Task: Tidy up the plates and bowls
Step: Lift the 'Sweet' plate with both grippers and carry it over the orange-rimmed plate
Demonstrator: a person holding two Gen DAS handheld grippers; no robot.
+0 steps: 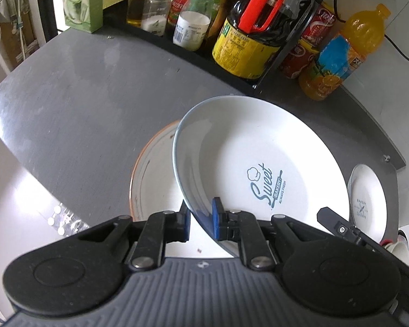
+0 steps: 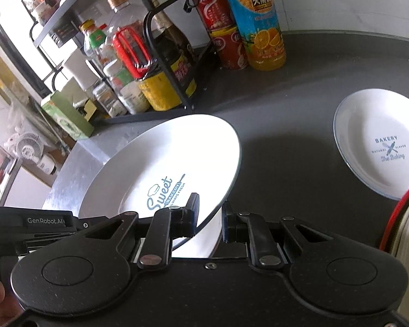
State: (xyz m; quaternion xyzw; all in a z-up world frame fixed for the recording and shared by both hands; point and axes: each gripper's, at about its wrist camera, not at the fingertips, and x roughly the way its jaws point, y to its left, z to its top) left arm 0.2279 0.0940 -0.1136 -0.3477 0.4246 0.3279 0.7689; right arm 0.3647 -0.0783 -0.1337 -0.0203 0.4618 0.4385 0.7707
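Both tools, left tool and right tool, pinch the empty, tilted Sweet plate's rim.

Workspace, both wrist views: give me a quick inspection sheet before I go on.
Surface: grey counter, bare at left.
Job's things: Sweet plate tilted, held over orange-rimmed plate; Bakery plate flat, apart.
Clutter: rack of bottles; juice bottle; cans; green box.
Grippers: left gripper and right gripper straddle the Sweet plate's rim; contact unclear.
Cables: black cable by wall.
Surroundings: fan.
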